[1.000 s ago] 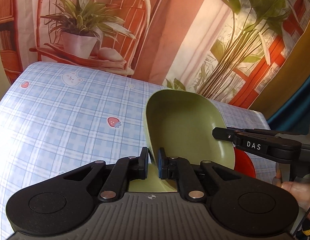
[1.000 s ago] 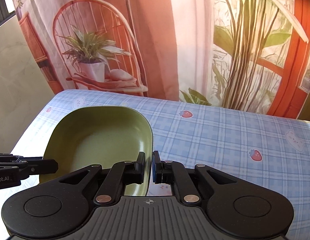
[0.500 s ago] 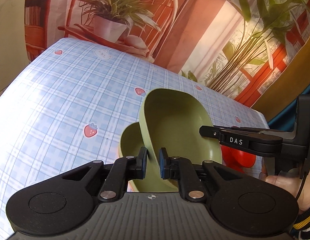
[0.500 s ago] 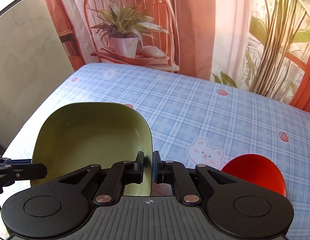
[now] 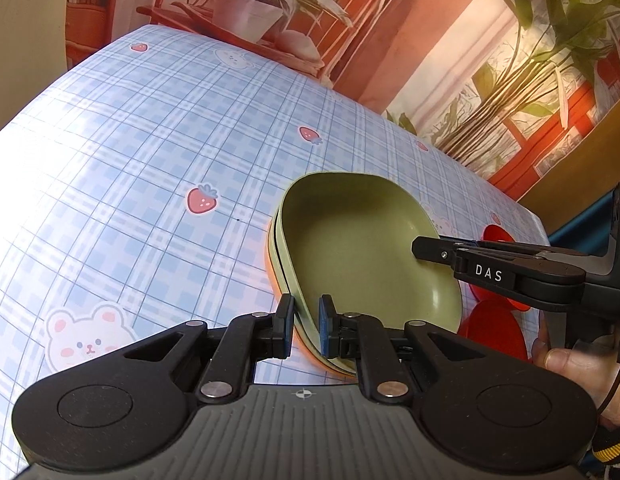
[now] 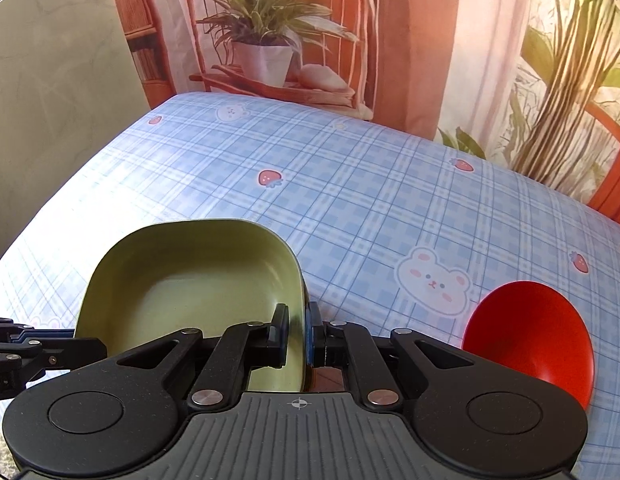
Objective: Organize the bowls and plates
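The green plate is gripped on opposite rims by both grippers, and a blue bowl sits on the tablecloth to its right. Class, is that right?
One detail is wrong: the bowl is red, not blue, as the right wrist view shows. The rest holds: the left gripper and right gripper clamp opposite rims of the green plate.

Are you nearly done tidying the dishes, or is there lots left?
Partway. Done: a pile is started, with a green rim and an orange rim showing under the top dish. In hand: the left gripper and right gripper both pinch the green dish, which sits on that pile. Left: letting go, then the red bowls beside it on the checked tablecloth.
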{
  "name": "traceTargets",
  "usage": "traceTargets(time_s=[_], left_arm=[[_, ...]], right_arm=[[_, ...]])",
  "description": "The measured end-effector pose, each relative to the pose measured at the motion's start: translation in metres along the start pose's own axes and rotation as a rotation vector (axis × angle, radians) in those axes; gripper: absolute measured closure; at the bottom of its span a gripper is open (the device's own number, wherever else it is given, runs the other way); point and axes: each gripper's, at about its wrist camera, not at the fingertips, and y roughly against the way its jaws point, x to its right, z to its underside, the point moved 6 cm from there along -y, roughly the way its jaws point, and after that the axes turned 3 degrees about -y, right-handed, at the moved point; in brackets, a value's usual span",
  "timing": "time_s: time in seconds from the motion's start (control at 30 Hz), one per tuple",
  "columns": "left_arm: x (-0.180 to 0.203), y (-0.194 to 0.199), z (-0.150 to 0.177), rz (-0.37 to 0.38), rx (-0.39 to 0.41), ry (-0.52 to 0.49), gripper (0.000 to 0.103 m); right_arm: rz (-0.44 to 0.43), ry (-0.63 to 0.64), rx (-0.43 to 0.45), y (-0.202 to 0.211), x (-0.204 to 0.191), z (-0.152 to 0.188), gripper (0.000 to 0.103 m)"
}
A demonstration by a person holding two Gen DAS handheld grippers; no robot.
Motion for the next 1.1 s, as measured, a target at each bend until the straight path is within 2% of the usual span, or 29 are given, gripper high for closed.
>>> traceTargets(time_s=[0.4,0.43,0.5,0.67,0.87,1.1], left_arm=[[0.003,0.003,0.000,-0.004,-0.006,-0.018,0.089],[0.004,0.004,0.000,-0.003,-0.005,-0.017,0.088],[0.007,0.007,-0.002,0.002,0.007,-0.027,0.077],[0.018,0.021,-0.006,-0.030,0.061,-0.071,0.076],[0.038,0.033,-0.008,-0.027,0.102,-0.107,0.076],[0.075,0.026,-0.013,0.005,0.089,-0.194,0.076]], right_arm=[[0.017,0.024,0.009,0.003,-0.001,-0.002,0.093],[0.021,0.024,0.010,0.004,-0.001,-0.002,0.089],[0.024,0.028,0.022,0.007,-0.001,-0.003,0.087],[0.015,0.033,0.053,0.023,0.003,-0.005,0.087],[0.011,0.022,0.110,0.056,0.023,0.000,0.087],[0.053,-0.035,0.147,0.085,0.071,0.015,0.087]])
